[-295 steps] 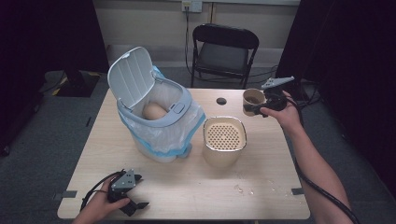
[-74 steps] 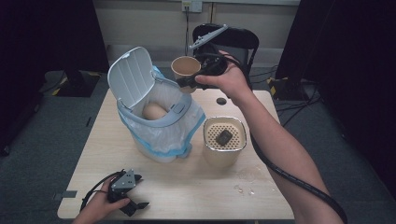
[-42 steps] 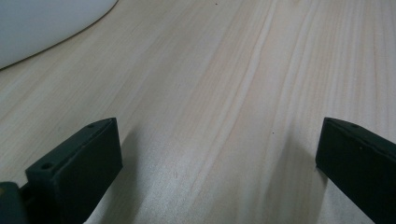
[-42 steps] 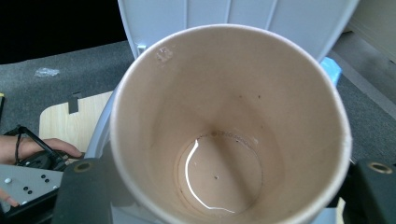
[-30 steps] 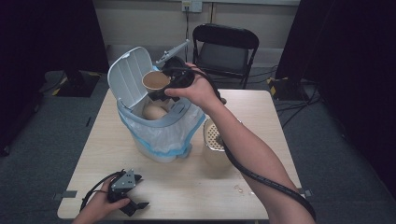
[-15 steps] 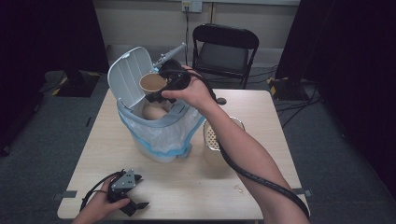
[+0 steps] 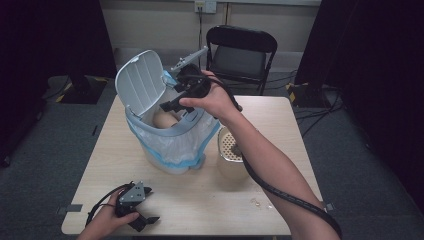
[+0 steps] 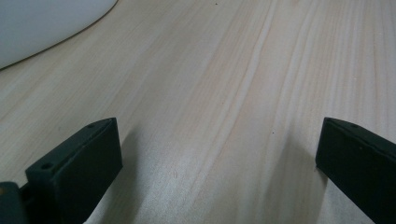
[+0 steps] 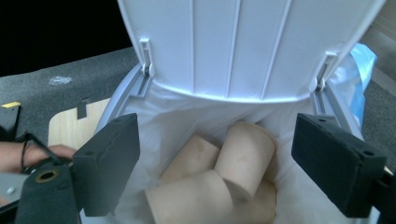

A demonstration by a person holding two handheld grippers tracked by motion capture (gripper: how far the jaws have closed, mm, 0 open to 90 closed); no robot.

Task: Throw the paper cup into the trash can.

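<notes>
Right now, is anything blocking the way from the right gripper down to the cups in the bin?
Nothing visible does. The right gripper hangs open over the bin, whose lid stands up behind, and the paper cups lie uncovered below it.

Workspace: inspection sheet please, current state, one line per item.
Surface: light wood table, a few crumbs near the front right.
Job's things: white bin with liner, lid up; paper cups lie inside it.
Clutter: beige perforated-top container right of the bin, partly behind the forearm.
Grippers: right tool over the bin mouth, jaws just opened wide, nothing between them; left tool open, resting on the table at front left, nothing between the jaws.
Cables: black cable trails along the right forearm; another loops by the left tool.
Surroundings: black folding chair behind the table, grey carpet, dark curtains.
</notes>
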